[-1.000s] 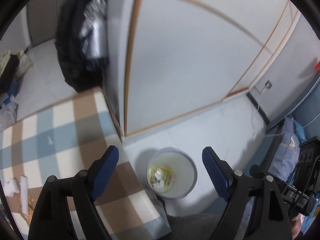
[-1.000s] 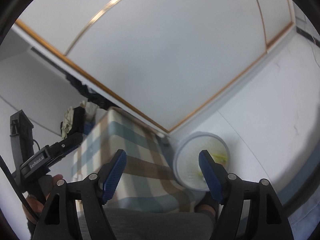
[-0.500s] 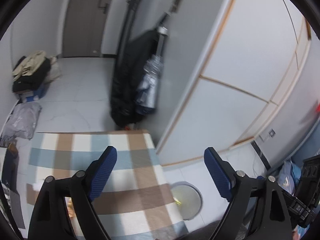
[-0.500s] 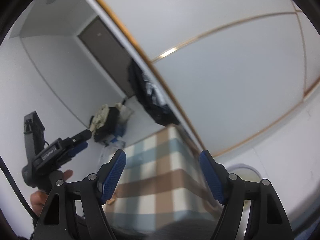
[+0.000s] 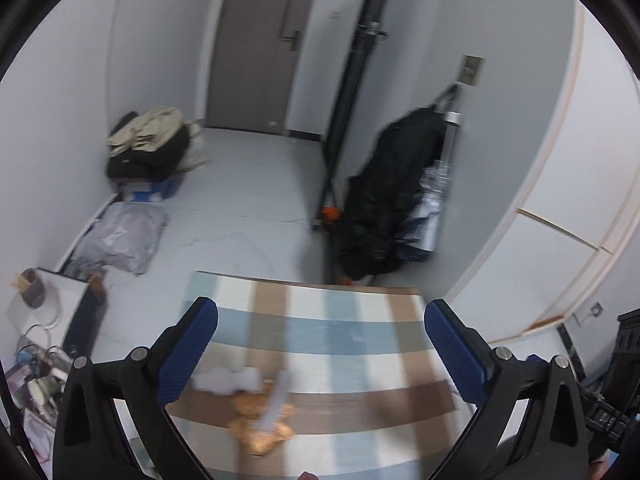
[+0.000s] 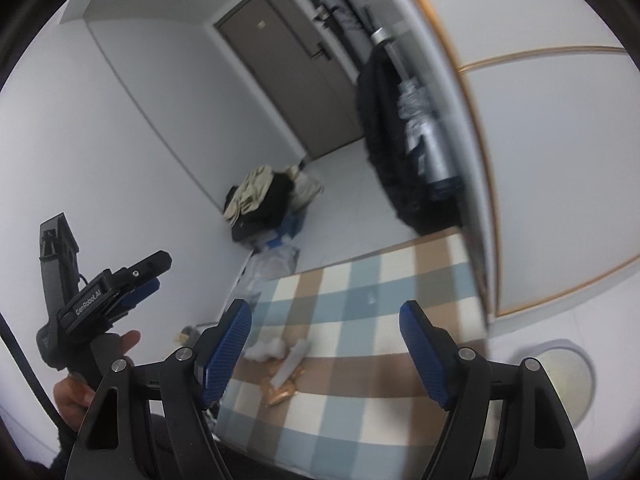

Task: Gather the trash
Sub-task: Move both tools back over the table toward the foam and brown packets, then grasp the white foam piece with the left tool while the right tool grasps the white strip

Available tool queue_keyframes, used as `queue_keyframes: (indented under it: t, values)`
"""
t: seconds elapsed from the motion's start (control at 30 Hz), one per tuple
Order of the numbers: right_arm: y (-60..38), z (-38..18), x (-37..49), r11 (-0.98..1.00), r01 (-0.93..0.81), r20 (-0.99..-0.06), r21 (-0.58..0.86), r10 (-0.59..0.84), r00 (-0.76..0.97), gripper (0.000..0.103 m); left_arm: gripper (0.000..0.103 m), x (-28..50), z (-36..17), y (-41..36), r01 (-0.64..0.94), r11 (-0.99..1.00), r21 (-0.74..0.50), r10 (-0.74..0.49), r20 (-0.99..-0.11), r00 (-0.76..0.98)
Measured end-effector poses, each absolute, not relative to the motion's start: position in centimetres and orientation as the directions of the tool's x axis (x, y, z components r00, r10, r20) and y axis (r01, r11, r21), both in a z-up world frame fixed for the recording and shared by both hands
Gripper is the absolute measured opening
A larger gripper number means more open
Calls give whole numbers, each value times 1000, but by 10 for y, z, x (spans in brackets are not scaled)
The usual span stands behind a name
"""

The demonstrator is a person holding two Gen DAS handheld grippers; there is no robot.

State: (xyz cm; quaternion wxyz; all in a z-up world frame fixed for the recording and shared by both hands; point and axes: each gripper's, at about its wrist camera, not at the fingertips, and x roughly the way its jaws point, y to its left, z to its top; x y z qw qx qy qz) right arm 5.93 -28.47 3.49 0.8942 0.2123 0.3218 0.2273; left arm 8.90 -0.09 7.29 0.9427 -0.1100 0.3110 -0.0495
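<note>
Trash lies on a checked cloth surface (image 5: pixel 340 320): a crumpled white tissue (image 5: pixel 228 380), a white strip (image 5: pixel 276 400) and a golden wrapper (image 5: pixel 260 432) under it. My left gripper (image 5: pixel 320 316) hangs above the cloth, beyond the trash, its jaws opening with nothing between them. In the right wrist view the tissue (image 6: pixel 266 350), strip (image 6: pixel 294 362) and wrapper (image 6: pixel 284 390) lie below my right gripper (image 6: pixel 324 312), which is open and empty. A small white scrap (image 6: pixel 371 298) sits farther back. The left gripper (image 6: pixel 158 274) shows at the left, held by a hand (image 6: pixel 80 392). A round white bin (image 6: pixel 560 376) stands on the floor, right of the cloth.
A black bag (image 5: pixel 384 200) hangs by the wall behind the cloth. A pile of clothes (image 5: pixel 152 148) and a grey plastic bag (image 5: pixel 120 240) lie on the floor near a dark door (image 5: pixel 260 40). Small clutter (image 5: pixel 36 360) sits at the left edge.
Both views have swung away from the bin on the floor, up and over to the checked cloth with the trash. The left jaws have widened. The right jaws look the same.
</note>
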Motion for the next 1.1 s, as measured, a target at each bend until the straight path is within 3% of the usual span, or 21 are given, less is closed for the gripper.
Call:
queue_keyframes:
  t: [0.37,0.57,0.7,0.87,1.1]
  values:
    - [-213,12,93,821,-336,-583,462,567,582,76,102,112,28,66,-70,951,-301,-138,-617,775]
    - [-177,-19,118,834,-322,-662,448,551,508,74,102,119,-2,94,-90,918,-386,-212,-671,711]
    - [-150,-45,133,829,-313,-708,463,559,433,65,102,128,-10,102,-86,912,-402,-249,-706,663]
    - [-114,-79,150,825,-313,-748,470,561,354,62,102,132,-22,114,-111,897,-428,-269,-728,631]
    - [-82,-117,167,844,-289,-797,452,527,295,51,102,136,-32,129,-155,888,-434,-259,-748,611]
